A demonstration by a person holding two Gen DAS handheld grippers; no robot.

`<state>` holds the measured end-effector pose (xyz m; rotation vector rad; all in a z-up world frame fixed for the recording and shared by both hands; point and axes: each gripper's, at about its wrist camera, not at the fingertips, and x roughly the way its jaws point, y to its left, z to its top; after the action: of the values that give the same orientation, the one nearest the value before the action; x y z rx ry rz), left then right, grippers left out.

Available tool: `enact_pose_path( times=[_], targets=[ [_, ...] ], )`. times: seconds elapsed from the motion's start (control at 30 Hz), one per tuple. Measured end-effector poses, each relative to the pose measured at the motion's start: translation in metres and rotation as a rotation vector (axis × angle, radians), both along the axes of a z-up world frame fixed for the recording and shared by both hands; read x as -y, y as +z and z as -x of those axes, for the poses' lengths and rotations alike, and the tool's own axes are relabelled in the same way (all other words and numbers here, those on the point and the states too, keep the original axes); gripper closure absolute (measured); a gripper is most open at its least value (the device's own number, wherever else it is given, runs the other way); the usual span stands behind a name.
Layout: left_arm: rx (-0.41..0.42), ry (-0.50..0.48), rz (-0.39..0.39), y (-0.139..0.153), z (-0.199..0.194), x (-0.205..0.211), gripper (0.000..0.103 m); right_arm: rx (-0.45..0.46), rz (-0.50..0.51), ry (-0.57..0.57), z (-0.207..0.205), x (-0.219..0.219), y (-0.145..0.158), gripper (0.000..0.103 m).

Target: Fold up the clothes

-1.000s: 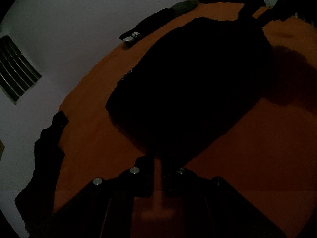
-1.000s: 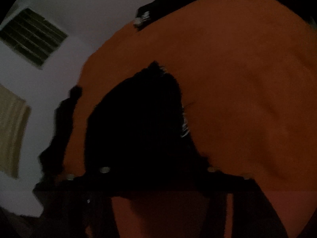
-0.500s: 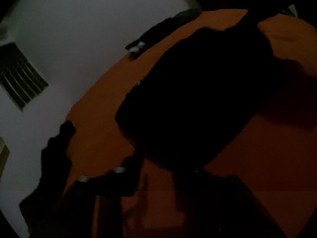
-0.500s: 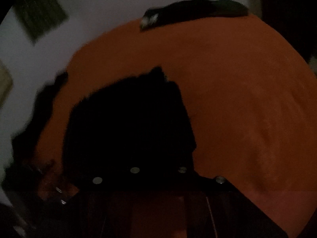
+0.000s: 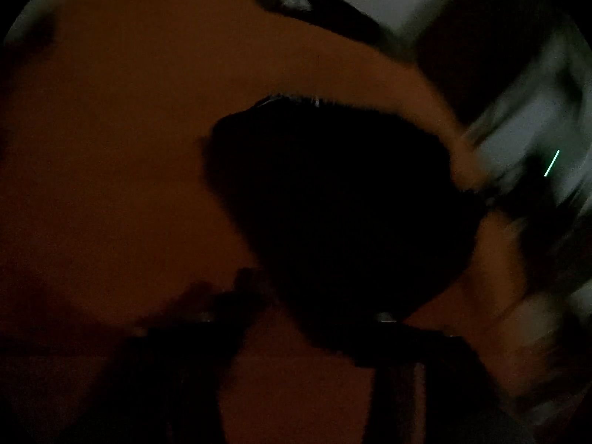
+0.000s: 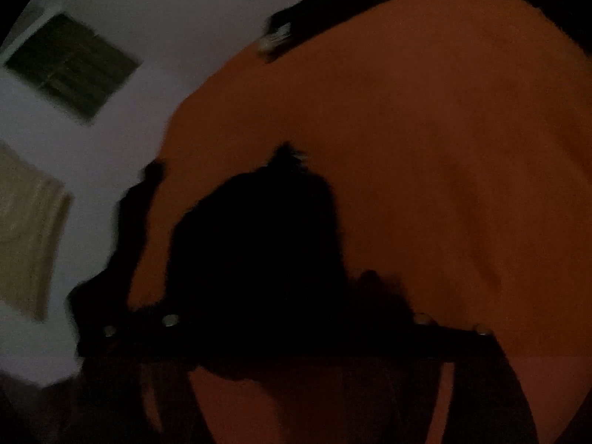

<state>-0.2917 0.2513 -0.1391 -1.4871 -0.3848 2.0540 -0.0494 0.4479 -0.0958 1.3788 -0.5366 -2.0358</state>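
Your left gripper (image 5: 314,307) enters the left wrist view from 6 o'clock, angled steeply downward. Its two dark fingers stand apart, one at about 7 o'clock and the other at about 5 o'clock, and the jaws are opening. The frame is too dark and blurred to show whether the pads touch anything.

Your right gripper (image 6: 296,336) also comes in from 6 o'clock, tilted downward. Its fingers sit wide apart, toward 7 and 5 o'clock, below a dark crossbar with small bright screws, and these jaws are opening too. Whether anything lies between them cannot be made out.
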Motion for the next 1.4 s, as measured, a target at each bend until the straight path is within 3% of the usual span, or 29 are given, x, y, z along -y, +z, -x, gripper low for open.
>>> enact_pose_path(
  times=[0.07,0.17,0.23,0.3,0.4,0.47,0.5,0.53,0.57,0.63,0.73,0.8,0.87,0.9,0.93,1.03,1.1,1.17,1.2,1.27,1.3,1.4],
  targets=[
    [0.110,0.037,-0.109,-0.017,0.027,0.002,0.046,0.040,-0.007,0.093,0.029,0.016,-0.012,0.029],
    [0.183,0.035,-0.120,-0.038,0.051,-0.007,0.046,0.152,-0.068,0.162,0.072,0.038,-0.049,0.028],
    [0.171,0.019,-0.159,-0.037,0.055,-0.012,0.046,0.183,-0.013,0.176,0.089,0.046,-0.058,0.022],
    [0.159,0.003,-0.192,-0.036,0.057,-0.018,0.049,0.168,0.049,0.214,0.100,0.056,-0.053,0.022],
    [0.150,-0.004,-0.199,-0.036,0.058,-0.024,0.062,0.142,0.074,0.284,0.112,0.077,-0.052,0.022],
    [0.147,0.005,-0.203,-0.037,0.062,-0.023,0.077,0.160,0.040,0.311,0.122,0.089,-0.060,0.032],
    [0.134,0.018,-0.215,-0.034,0.060,-0.020,0.089,0.157,0.033,0.313,0.126,0.091,-0.062,0.055],
    [0.108,0.030,-0.229,-0.028,0.059,-0.015,0.094,0.147,0.031,0.316,0.129,0.093,-0.062,0.072],
    [0.074,0.037,-0.234,-0.019,0.057,-0.012,0.095,0.130,0.034,0.319,0.130,0.095,-0.059,0.076],
    [-0.082,0.001,-0.201,0.020,0.043,-0.011,0.096,0.024,0.003,0.332,0.122,0.101,-0.037,0.080],
    [-0.419,-0.108,-0.126,0.096,0.004,-0.008,0.096,-0.310,-0.085,0.356,0.080,0.110,0.034,0.080],
    [-0.686,-0.209,-0.033,0.141,-0.037,-0.002,0.095,-0.619,-0.163,0.386,0.031,0.112,0.088,0.080],
    [-0.877,-0.293,0.099,0.160,-0.081,0.007,0.093,-0.949,-0.304,0.460,-0.033,0.118,0.116,0.080],
    [-0.949,-0.333,0.173,0.164,-0.102,0.011,0.086,-1.093,-0.371,0.495,-0.063,0.121,0.125,0.078],
    [-0.974,-0.366,0.252,0.155,-0.121,0.014,0.081,-1.201,-0.436,0.542,-0.091,0.124,0.123,0.076],
    [-0.997,-0.479,0.478,0.105,-0.172,0.021,0.072,-1.376,-0.623,0.742,-0.161,0.129,0.079,0.070],
    [-1.051,-0.665,0.669,0.049,-0.224,0.027,0.070,-1.445,-0.776,0.959,-0.202,0.125,0.024,0.070],
    [-1.126,-0.826,0.796,0.003,-0.274,0.041,0.070,-1.513,-0.907,1.171,-0.237,0.114,-0.029,0.070],
    [-1.145,-0.895,0.837,-0.015,-0.296,0.051,0.070,-1.549,-0.953,1.236,-0.252,0.108,-0.049,0.069],
    [-1.185,-0.940,0.895,-0.031,-0.323,0.064,0.071,-1.627,-1.040,1.321,-0.277,0.097,-0.083,0.069],
    [-1.196,-0.946,0.916,-0.034,-0.332,0.070,0.071,-1.653,-1.064,1.295,-0.281,0.095,-0.085,0.069],
    [-1.114,-0.913,0.927,-0.022,-0.339,0.082,0.071,-1.577,-1.124,1.232,-0.275,0.093,-0.069,0.062]
  ],
)
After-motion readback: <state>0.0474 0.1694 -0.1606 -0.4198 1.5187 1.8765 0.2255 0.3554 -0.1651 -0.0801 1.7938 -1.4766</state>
